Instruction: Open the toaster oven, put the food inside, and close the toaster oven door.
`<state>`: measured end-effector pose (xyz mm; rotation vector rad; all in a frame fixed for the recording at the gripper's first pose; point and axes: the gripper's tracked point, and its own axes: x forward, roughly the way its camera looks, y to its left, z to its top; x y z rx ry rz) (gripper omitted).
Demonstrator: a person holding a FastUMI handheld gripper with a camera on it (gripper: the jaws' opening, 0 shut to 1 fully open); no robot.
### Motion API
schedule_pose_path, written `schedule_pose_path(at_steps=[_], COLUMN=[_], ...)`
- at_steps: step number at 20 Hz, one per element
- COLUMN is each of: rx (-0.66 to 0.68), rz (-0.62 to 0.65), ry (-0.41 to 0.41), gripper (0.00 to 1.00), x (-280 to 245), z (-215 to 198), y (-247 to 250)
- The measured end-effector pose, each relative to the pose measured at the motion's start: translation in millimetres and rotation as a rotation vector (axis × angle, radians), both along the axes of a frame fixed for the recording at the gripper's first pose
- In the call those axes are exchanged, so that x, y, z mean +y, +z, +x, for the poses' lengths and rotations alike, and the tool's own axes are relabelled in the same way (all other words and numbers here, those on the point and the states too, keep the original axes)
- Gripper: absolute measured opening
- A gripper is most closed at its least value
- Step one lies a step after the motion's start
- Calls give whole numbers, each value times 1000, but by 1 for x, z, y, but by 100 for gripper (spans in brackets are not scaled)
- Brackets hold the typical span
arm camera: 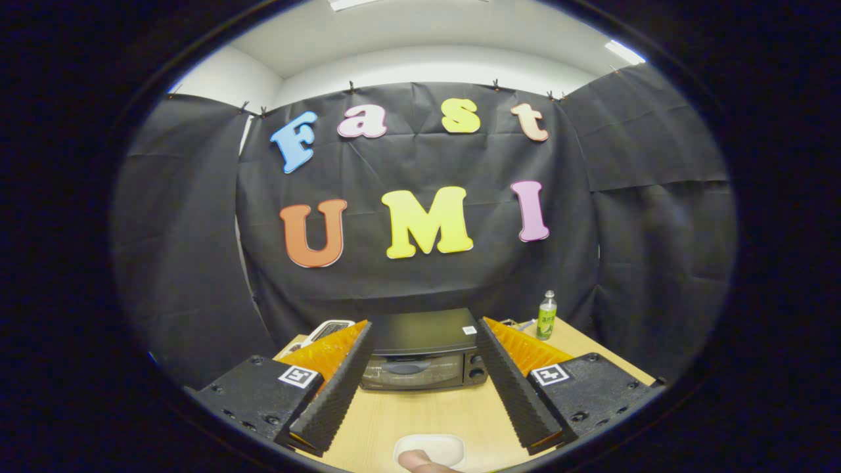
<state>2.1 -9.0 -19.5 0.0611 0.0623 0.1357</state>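
On the pale wooden table (pixel 420 410) | black toaster oven with glass door (pixel 420 358) dead ahead beyond the fingers, door closed, long axis crosswise | tool (pixel 424 351) released, fingers spread wide (nothing gripped) | white dish (pixel 430 449) between them, nearer.

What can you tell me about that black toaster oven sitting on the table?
The toaster oven is a small, dark, boxy appliance with a smooth, slightly glossy top bearing a little white sticker near its right corner. Its front has a glass door, shut, with a handle across it, and two round knobs stacked at the right. It stands upright on the wooden table, against the black cloth wall, beyond the open fingers, which frame it without touching. A green bottle stands apart to its right.
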Motion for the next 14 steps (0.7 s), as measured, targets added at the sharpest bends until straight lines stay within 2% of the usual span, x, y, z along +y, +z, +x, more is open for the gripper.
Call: schedule_pose_path(at_steps=[2,4,7,9,14], rx=[-17,-30,-76,-101,-146], rz=[-18,-48,-73,-75,-73], ry=[-32,-27,46,40,105], gripper=[100,100,100,100,100], x=[-13,-12,-2,-12,-11], z=[-13,-29,-51,-64,-98], y=[-17,-35,-36,-31,-17])
